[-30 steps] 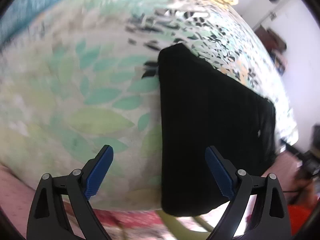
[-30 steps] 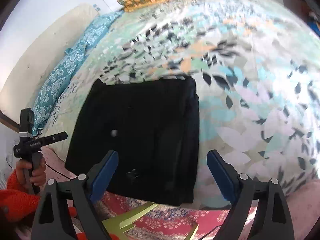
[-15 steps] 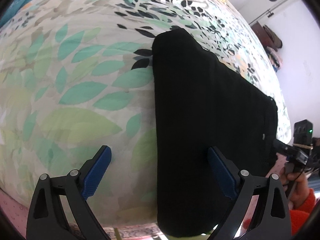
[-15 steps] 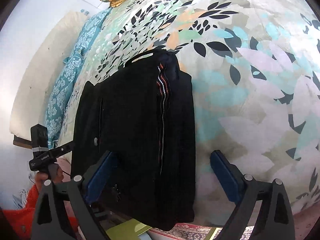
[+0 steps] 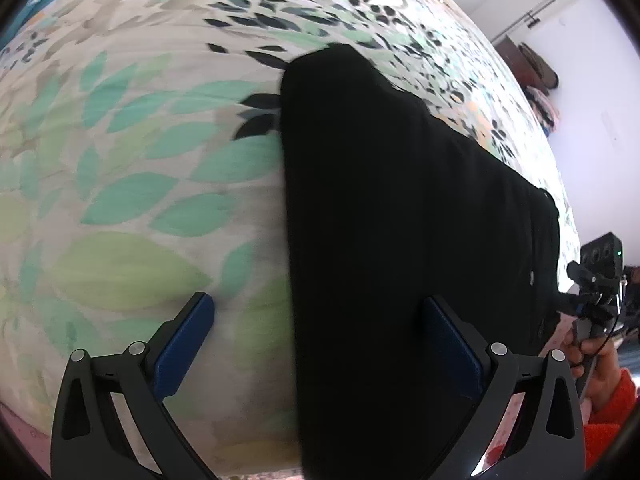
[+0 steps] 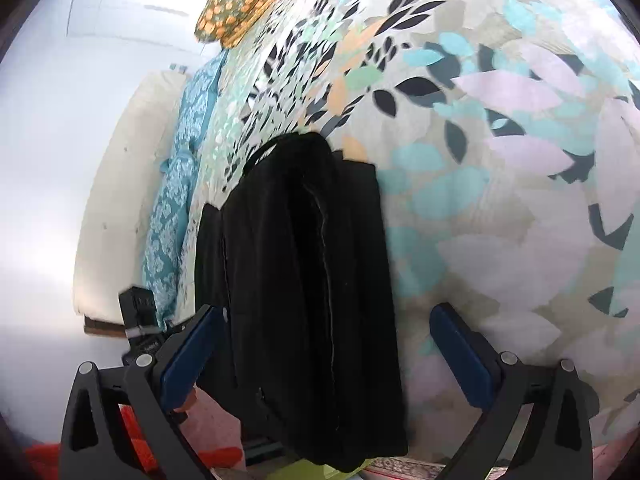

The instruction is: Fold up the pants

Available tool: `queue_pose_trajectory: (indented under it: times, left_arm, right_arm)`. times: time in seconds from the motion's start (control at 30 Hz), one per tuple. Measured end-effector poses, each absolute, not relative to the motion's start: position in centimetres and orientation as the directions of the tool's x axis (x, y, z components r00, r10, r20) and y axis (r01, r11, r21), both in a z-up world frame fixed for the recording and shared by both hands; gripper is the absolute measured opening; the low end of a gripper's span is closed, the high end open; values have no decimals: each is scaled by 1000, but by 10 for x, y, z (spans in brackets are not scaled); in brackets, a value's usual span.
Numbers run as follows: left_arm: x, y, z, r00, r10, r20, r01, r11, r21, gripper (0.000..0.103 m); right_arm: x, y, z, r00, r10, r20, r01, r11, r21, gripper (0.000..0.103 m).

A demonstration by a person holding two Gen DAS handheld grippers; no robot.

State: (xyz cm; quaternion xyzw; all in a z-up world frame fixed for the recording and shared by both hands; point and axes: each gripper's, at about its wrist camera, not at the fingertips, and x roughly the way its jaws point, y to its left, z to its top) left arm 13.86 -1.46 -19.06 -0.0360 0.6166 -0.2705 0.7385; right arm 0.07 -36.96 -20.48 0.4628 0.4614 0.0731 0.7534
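Folded black pants (image 5: 400,240) lie on the leaf-print bedspread (image 5: 140,200), their near end hanging over the bed's edge. My left gripper (image 5: 318,344) hovers just above their left edge, jaws still opening; one blue pad is over the bedspread and the other over the cloth, neither pressing. In the right wrist view the pants (image 6: 312,280) show as a thick narrow stack. My right gripper (image 6: 324,352) straddles their near end, jaws also opening, with the pads clear of the fabric on both sides.
A hand in an orange sleeve (image 5: 600,368) holds the other gripper at the right. An orange-patterned pillow (image 6: 244,4) and a blue patterned pillow (image 6: 180,184) lie at the head of the bed by a white wall. A green object (image 6: 304,468) sits below the bed edge.
Both grippers have come down closer to the pants. The right one has rolled and now straddles the near end. Both pairs of jaws stand slightly wider.
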Motion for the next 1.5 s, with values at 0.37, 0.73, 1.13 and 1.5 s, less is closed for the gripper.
queue_pose_trajectory:
  times: [0.37,0.73,1.13,1.5]
  left_arm:
    - [127,-15,-174,103,-525,-845,360,811,-461,30]
    - [166,-20,-99,258,-573,-778,408,795,-450,26]
    - [167,-27,-125,564,-185,-805,287,958,-19,77]
    - [112,-50,-179,590,-78,-804,260,961,97,96]
  right_arm:
    - [13,-340,-207,470,643,-605,241,565,789,40]
    - [60,-334,-137,536,640,-551,30,637,770,35]
    - [83,-346,-155,548,158,-821,304,877,372,85]
    - [38,-272,-185,440,-189,-878,375,927,-12,103]
